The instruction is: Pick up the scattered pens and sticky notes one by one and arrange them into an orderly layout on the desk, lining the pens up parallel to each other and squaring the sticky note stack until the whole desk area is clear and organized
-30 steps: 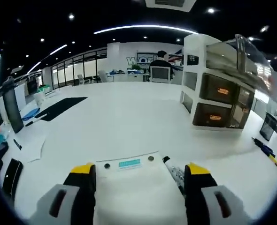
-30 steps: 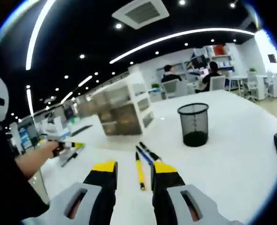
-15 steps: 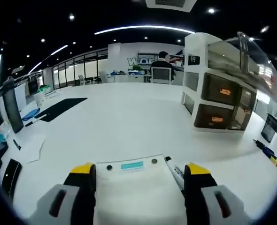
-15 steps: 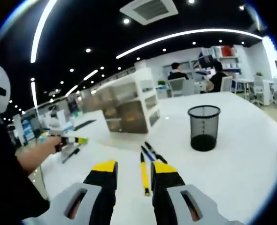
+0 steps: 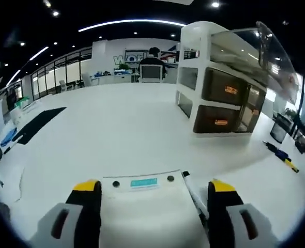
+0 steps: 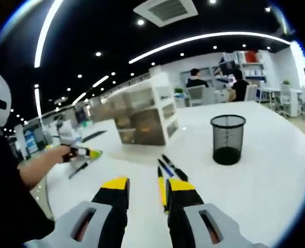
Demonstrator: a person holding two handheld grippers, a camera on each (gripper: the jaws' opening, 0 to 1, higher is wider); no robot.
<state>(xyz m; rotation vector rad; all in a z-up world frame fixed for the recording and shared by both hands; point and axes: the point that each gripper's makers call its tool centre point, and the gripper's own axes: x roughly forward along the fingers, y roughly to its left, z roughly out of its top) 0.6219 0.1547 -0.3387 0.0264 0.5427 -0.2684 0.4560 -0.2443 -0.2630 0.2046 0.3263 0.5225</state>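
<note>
Between left tongs [image 5: 148, 192], white pad [image 5: 145, 212].

pens by drawers [image 6: 164, 170]: 3, maybe | marker [image 5: 193, 190]: 1 | mesh bin [image 6: 228, 139]: 1 | drawer unit [image 5: 222, 93]: 1
</note>
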